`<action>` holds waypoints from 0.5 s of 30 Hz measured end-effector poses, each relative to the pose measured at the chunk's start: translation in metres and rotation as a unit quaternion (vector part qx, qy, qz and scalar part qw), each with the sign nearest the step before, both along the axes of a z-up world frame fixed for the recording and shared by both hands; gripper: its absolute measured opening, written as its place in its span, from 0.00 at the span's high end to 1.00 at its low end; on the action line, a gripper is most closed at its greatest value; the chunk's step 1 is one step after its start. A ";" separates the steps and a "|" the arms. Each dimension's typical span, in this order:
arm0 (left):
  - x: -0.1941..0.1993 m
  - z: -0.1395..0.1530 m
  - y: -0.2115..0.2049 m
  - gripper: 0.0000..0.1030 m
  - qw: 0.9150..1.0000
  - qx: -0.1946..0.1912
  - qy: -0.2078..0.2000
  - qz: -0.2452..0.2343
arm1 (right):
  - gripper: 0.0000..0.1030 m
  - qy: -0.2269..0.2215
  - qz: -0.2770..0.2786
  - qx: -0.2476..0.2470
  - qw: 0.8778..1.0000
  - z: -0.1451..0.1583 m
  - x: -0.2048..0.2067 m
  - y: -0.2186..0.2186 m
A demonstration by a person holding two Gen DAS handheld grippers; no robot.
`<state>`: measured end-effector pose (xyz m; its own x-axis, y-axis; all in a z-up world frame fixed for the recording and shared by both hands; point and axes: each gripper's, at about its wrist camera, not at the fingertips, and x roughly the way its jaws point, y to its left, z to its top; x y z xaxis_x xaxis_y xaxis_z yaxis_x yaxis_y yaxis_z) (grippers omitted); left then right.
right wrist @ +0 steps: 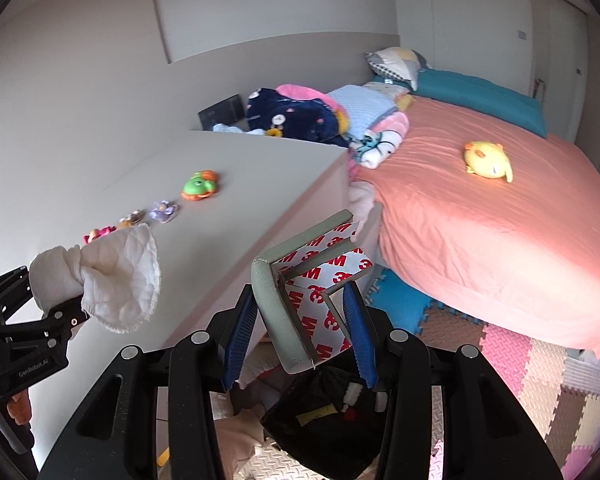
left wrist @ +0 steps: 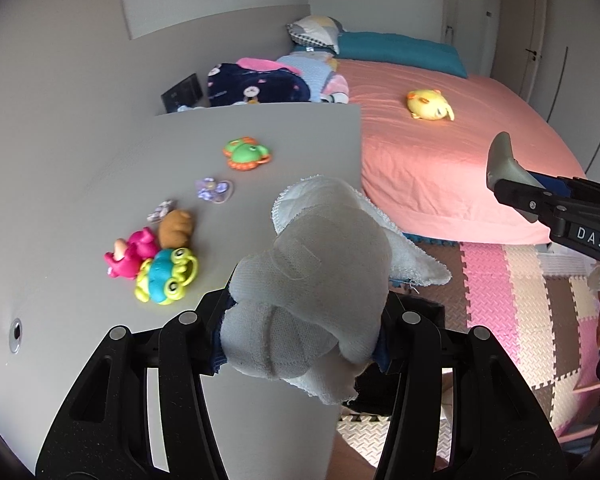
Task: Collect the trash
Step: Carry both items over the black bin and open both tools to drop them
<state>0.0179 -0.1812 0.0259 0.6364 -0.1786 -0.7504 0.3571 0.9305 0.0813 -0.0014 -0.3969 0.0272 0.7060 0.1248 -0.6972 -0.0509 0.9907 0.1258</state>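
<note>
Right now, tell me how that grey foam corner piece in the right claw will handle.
The grey foam corner guard probably weighs little for its size; it looks like soft foam. It seems to hold its angled shape between the right claw's pads, so fairly springy, not floppy. The backing paper printed 3M may be slick or peel, so it could slip.

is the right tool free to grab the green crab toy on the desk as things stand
Probably not: the right tool is already clamped on a grey corner guard, so it cannot take the green crab toy until that is dropped.
</note>
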 end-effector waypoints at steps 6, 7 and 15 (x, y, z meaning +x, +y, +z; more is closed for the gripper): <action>-0.006 -0.004 -0.025 0.50 0.999 0.000 0.009 -0.032 | 0.55 0.001 -0.023 -0.003 1.000 0.000 -0.008 -0.022; -0.008 -0.004 -0.029 0.50 0.999 0.001 0.009 -0.037 | 0.55 0.001 -0.027 -0.004 1.000 0.000 -0.009 -0.026; -0.017 -0.016 -0.056 0.49 0.997 0.006 0.021 -0.077 | 0.55 0.005 -0.053 -0.006 0.999 -0.004 -0.016 -0.047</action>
